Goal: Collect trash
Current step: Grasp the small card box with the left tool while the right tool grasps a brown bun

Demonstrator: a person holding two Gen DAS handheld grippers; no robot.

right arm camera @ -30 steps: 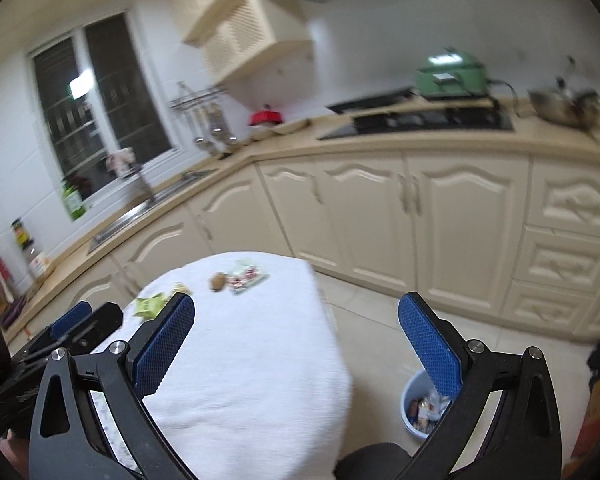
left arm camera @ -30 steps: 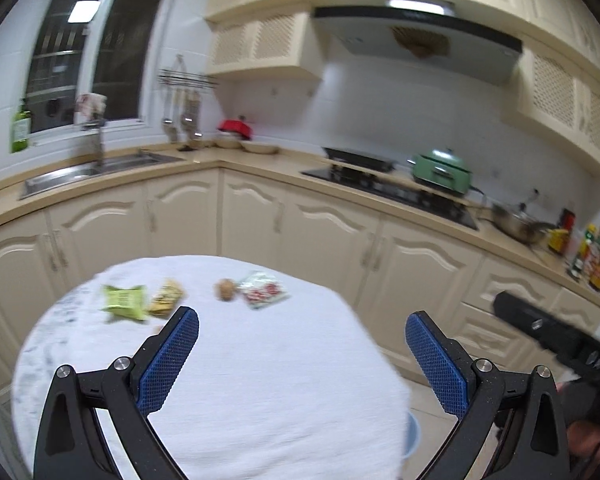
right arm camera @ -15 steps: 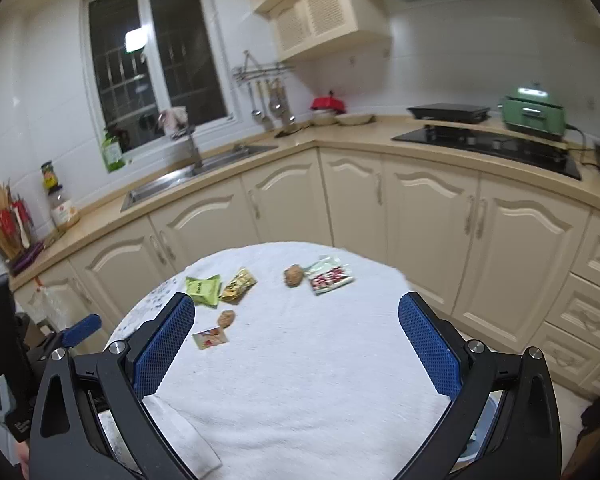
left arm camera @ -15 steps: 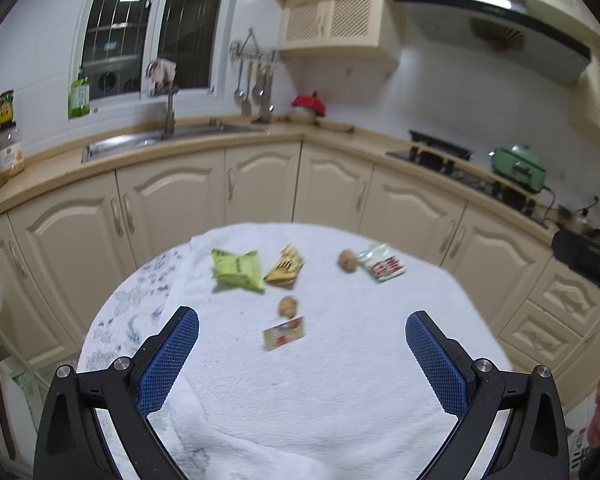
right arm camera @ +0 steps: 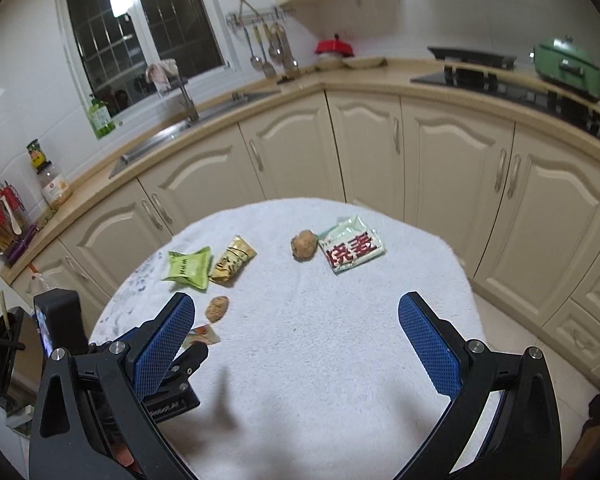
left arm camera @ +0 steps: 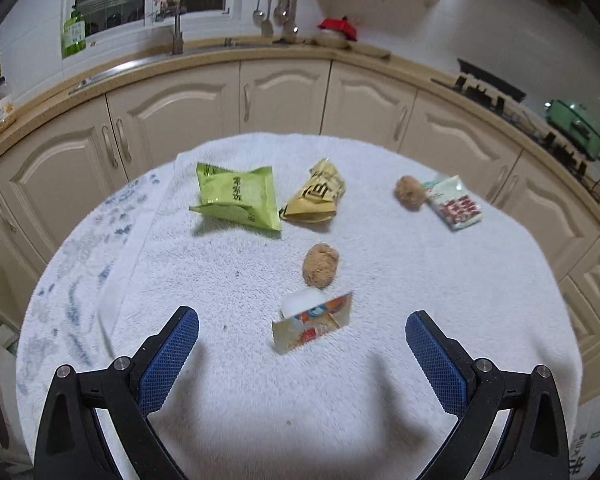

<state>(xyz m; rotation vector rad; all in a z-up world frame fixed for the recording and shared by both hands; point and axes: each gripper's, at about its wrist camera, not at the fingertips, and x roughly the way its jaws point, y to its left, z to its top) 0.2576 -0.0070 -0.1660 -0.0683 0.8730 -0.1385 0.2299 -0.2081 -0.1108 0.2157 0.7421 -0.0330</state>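
Trash lies on a round table under a white towel (left arm camera: pixel 380 400). In the left wrist view I see a green wrapper (left arm camera: pixel 236 196), a yellow wrapper (left arm camera: pixel 318 198), a brown crumpled ball (left arm camera: pixel 320 264), a small colourful wrapper (left arm camera: pixel 312 322), a second brown ball (left arm camera: pixel 409 191) and a white-and-red packet (left arm camera: pixel 456 204). My left gripper (left arm camera: pixel 302 360) is open, just short of the small wrapper. My right gripper (right arm camera: pixel 296 344) is open above the towel (right arm camera: pixel 320 360); the packet (right arm camera: pixel 352 248), ball (right arm camera: pixel 303 243), green wrapper (right arm camera: pixel 188 268) and yellow wrapper (right arm camera: pixel 232 260) lie beyond it.
Cream kitchen cabinets (right arm camera: pixel 380 148) curve behind the table, with a sink (right arm camera: pixel 188 120) and a stove (right arm camera: pixel 480 74) on the counter. The left gripper's body (right arm camera: pixel 156 376) shows at the lower left of the right wrist view.
Both grippers have swung toward the table and come lower and closer over it. The trash now fills more of both views. Both stay open.
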